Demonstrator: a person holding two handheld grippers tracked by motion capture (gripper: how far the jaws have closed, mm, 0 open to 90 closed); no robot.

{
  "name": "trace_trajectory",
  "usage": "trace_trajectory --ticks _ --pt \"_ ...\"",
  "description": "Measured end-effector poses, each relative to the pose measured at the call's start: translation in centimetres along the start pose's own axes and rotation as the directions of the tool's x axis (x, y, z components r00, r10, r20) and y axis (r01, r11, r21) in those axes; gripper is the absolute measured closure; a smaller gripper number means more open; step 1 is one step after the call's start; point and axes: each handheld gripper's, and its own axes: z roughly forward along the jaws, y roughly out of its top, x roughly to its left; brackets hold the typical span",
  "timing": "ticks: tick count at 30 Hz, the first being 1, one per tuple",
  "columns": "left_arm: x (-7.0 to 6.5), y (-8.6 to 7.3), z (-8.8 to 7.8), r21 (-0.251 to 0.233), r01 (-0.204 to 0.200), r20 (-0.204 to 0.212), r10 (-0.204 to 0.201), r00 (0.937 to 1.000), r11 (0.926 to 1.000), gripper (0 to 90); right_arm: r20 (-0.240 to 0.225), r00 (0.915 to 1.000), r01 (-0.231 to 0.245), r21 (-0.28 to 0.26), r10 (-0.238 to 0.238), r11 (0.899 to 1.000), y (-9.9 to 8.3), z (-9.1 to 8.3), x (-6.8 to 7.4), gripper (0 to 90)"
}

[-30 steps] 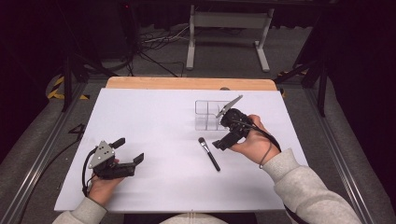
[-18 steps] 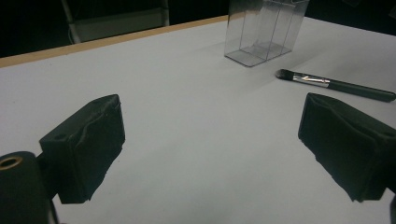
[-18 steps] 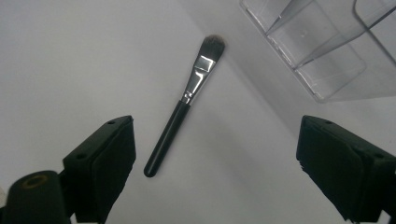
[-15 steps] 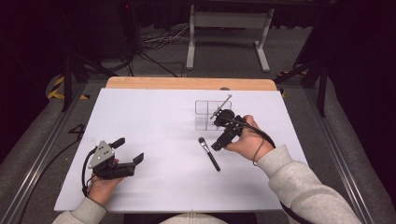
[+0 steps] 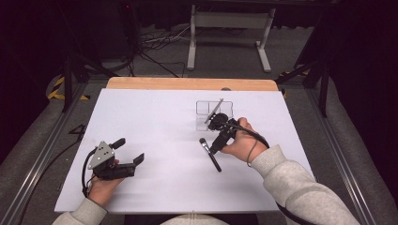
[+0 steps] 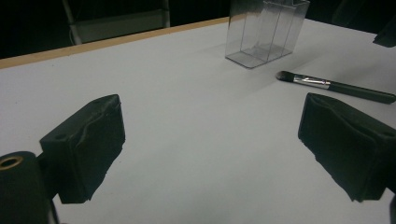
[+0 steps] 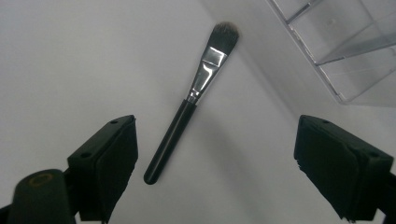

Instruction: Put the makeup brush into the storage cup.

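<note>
A slim black-handled makeup brush with a silver ferrule (image 7: pixel 187 112) lies flat on the white table (image 5: pixel 155 112), just beside the clear plastic compartment organiser (image 5: pixel 213 114). The right gripper (image 7: pixel 219 172) hangs over the brush, jaws apart; the left gripper (image 5: pixel 126 157), well apart from it, also gapes. The brush looks light, stiff and smooth; gripping mid-handle seems safest.

Left gripper (image 5: pixel 126 151): held low in left hand (image 5: pixel 104 183), jaws spread wide. Right gripper (image 5: pixel 212 149): in right hand (image 5: pixel 240 142), angled downward, jaws spread wide.
</note>
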Motion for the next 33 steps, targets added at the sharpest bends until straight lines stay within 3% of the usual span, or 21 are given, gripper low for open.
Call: trace_trajectory --ticks 23,33 --pt "0.1 0.0 0.0 -0.005 0.006 0.001 -0.006 1.0000 1.0000 8.0 -0.008 1.0000 0.000 0.056 0.000 0.998 0.5 3.0 1.1 14.0" --pt "0.1 0.0 0.0 -0.005 0.007 0.001 -0.007 1.0000 1.0000 8.0 -0.018 0.9996 -0.020 0.079 0.022 0.997 0.5 3.8 1.5 17.1"
